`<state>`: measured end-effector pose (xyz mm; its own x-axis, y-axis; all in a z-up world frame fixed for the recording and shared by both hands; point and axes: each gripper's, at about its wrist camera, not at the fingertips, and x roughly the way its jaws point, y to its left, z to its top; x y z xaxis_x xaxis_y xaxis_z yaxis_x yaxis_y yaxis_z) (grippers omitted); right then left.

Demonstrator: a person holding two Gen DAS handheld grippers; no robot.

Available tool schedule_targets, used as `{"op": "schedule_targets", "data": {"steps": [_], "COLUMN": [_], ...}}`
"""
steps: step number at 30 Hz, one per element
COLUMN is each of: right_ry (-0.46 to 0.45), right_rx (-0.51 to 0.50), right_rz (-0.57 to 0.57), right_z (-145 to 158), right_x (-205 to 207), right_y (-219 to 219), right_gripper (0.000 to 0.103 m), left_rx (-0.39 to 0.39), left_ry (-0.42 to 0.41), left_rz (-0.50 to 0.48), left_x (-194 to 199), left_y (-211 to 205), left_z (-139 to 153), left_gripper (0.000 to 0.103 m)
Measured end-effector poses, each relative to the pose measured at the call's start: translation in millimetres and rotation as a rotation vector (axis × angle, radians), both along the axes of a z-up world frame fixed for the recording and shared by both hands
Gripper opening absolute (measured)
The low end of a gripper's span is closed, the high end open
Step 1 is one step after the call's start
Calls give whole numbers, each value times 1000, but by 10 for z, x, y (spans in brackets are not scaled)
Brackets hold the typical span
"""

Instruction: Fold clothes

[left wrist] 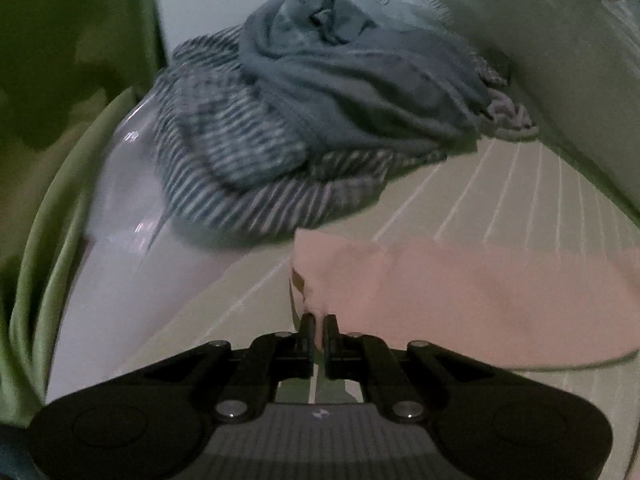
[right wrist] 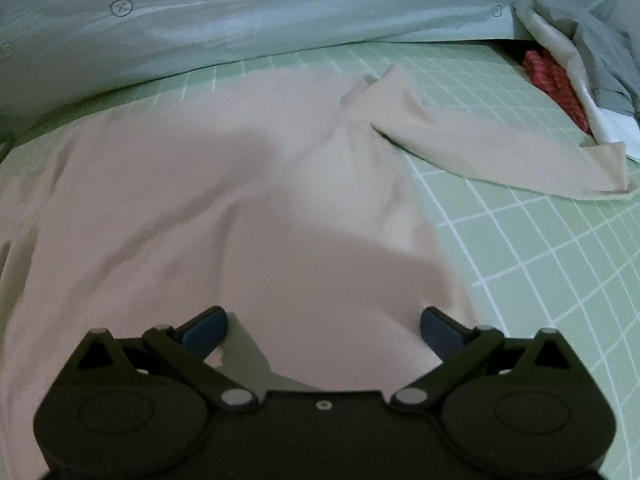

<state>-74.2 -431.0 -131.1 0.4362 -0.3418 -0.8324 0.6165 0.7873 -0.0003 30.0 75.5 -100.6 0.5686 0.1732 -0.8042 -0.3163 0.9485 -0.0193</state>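
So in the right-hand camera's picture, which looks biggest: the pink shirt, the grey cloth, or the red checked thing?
Largest to smallest, as they look:
1. pink shirt, filling most of the view
2. grey cloth
3. red checked thing, mostly hidden

The shirt lies nearest the camera, which inflates it.

Two grippers are counted: the left gripper (left wrist: 319, 330), jaws pinched on fabric, and the right gripper (right wrist: 323, 326), jaws spread wide.

One pink long-sleeved top (right wrist: 240, 184) is recorded, with one sleeve (right wrist: 500, 152) seen extended.

In the pile ahead of the left gripper, at least three garments are counted: one grey-blue garment (left wrist: 352, 80), one striped garment (left wrist: 256, 176) and one pale grey piece (left wrist: 508, 116).

One green checked sheet (right wrist: 540, 260) and one printed duvet (right wrist: 280, 20) are noted.

One red patterned item (right wrist: 554, 84), one beige cloth (right wrist: 560, 48) and one grey cloth (right wrist: 592, 44) are counted beside the duvet.
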Motion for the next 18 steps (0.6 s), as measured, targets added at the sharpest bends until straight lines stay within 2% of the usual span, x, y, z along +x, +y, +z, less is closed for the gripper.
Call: {"op": "schedule_targets", "data": {"steps": [7, 12, 14, 16, 18], "right_ry": [-13, -30, -37, -44, -52], "right_rx": [-7, -13, -15, -16, -13], "right_rz": [26, 76, 98, 124, 164], "right_z": [2, -3, -5, -5, -4], "right_x": [-170, -246, -277, -316, -373], "right_y": [69, 80, 84, 84, 73], "right_gripper": [103, 103, 103, 103, 103], "left_rx": [-25, -42, -47, -55, -51], "left_ry": [37, 56, 50, 45, 36], "left_rz": [-12, -37, -48, -57, -71], "left_x": [-446, -566, -582, -585, -582], "left_y": [-134, -209, -257, -317, -428], "left_z": [-2, -3, 28, 65, 125], "left_gripper": [5, 10, 18, 33, 38]}}
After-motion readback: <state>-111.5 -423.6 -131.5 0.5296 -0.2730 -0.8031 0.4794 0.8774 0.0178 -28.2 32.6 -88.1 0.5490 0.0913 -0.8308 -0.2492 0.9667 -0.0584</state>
